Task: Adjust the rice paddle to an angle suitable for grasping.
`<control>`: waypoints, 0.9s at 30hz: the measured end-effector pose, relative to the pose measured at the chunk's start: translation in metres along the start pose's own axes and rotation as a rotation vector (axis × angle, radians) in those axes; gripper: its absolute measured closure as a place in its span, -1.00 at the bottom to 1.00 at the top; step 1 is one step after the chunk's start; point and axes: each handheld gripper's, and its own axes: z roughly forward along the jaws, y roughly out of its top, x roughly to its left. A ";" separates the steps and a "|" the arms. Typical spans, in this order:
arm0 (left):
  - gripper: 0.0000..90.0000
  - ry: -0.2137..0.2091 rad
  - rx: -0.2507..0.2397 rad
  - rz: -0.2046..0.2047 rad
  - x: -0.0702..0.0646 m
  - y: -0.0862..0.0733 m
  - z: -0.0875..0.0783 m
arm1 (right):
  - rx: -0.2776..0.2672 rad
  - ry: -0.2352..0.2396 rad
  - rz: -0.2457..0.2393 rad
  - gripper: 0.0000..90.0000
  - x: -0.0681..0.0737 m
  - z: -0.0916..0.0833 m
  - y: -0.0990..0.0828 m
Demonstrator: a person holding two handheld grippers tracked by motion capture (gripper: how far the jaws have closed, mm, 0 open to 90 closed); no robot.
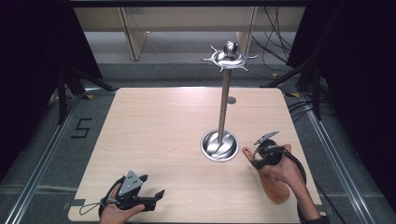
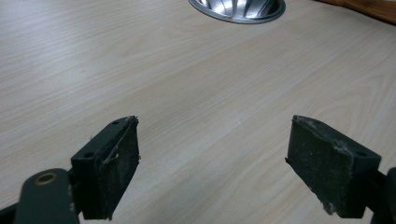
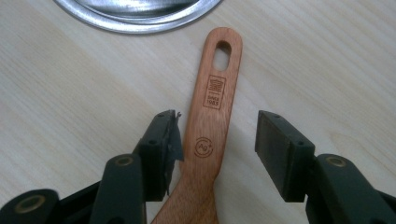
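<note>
Right claw [image 3: 217, 142] open astride wooden spatula [image 3: 210, 126], left claw [image 2: 212, 163] open

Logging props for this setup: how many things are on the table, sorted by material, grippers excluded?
Metal: 1, the hook stand on its round base.
Wood: 1, the spatula, lying flat between the open right gripper jaws.
Total: 2.

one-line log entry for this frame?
right gripper: open, straddling wooden spatula handle | left gripper: open, over bare table | metal stand: untouched
</note>
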 end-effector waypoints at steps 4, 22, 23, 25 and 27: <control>-0.64 -0.001 -0.008 -0.004 0.000 0.000 0.000 | 0.039 0.024 0.023 -0.04 -0.004 0.003 0.004; -0.64 0.003 -0.007 -0.034 0.000 0.000 0.001 | 0.157 0.057 -0.013 0.31 -0.003 0.018 0.018; -0.64 0.003 -0.006 -0.034 0.000 0.000 0.001 | 0.158 0.067 -0.016 0.32 -0.004 0.018 0.018; -0.64 -0.003 -0.009 -0.032 0.000 0.000 0.002 | 0.169 0.072 -0.020 0.36 -0.004 0.018 0.020; -0.64 -0.004 -0.011 -0.032 0.000 0.000 0.001 | 0.185 0.065 -0.015 0.37 -0.004 0.018 0.021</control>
